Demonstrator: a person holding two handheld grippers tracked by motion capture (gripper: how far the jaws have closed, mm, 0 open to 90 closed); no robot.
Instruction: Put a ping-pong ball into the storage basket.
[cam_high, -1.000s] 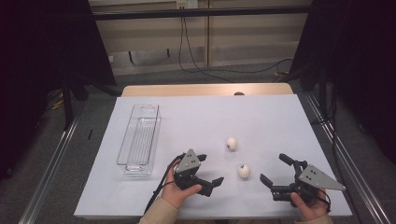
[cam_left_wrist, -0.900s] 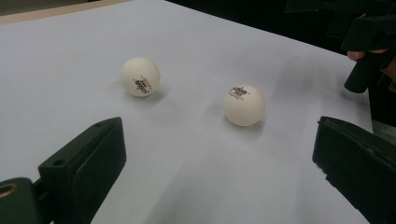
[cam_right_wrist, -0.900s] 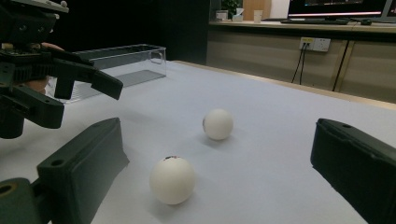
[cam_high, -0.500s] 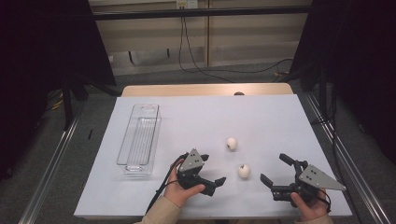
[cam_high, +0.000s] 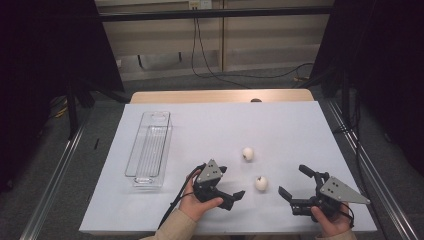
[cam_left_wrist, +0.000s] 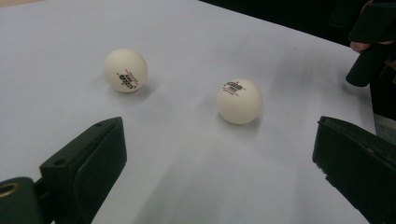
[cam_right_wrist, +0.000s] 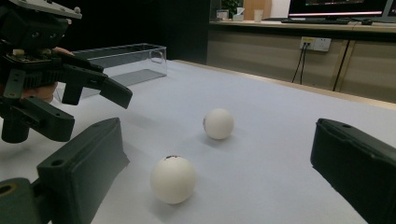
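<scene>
Black left claw (cam_high: 231, 184) nearer ball (cam_high: 261, 183)

Your bench is evenly lit; everything around it is dark.
Soft shadows sit under both balls (cam_left_wrist: 239, 101), your near jaws blur, and nothing glares off the white table (cam_high: 280, 125).

White table (cam_high: 280, 125): two balls (cam_high: 247, 153), clear tray (cam_high: 149, 150).

The high view looks forward and down from above the person's side, taking in the whole white surface (cam_high: 210, 125). Each tongs-mounted camera sits low and close above the surface, looking along its own jaws. All three views share the two ping-pong balls (cam_high: 261, 183) (cam_left_wrist: 239, 101) (cam_right_wrist: 173, 179).
</scene>
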